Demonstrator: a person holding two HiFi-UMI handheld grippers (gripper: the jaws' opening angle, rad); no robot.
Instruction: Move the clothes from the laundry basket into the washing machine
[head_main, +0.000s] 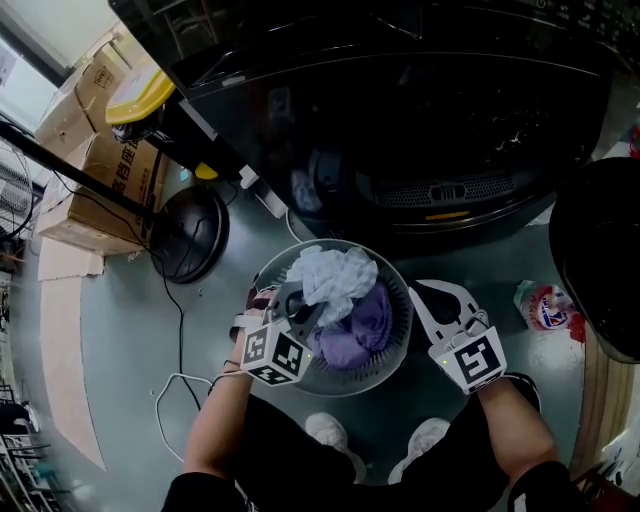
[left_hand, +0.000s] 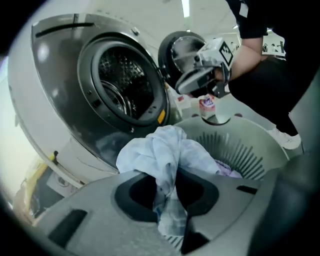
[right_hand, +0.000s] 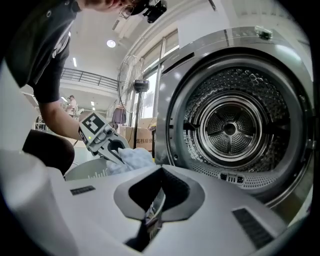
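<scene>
The left gripper (left_hand: 170, 220) points toward the silver front-loading washing machine (left_hand: 65, 100) ahead, above the round grey slatted plastic laundry basket (left_hand: 260, 145), jaws clamped on a crumpled pale-blue cloth (left_hand: 160, 150) over a lilac garment (head_main: 365, 320); the right gripper (right_hand: 153, 215), to its right, is closed and empty

Overhead view; gripper views toward washer (right_hand: 230, 125)

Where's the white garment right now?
Head view, centre: white garment pinched in the left hand-held gripper over the laundry basket, before the washing machine.
</scene>
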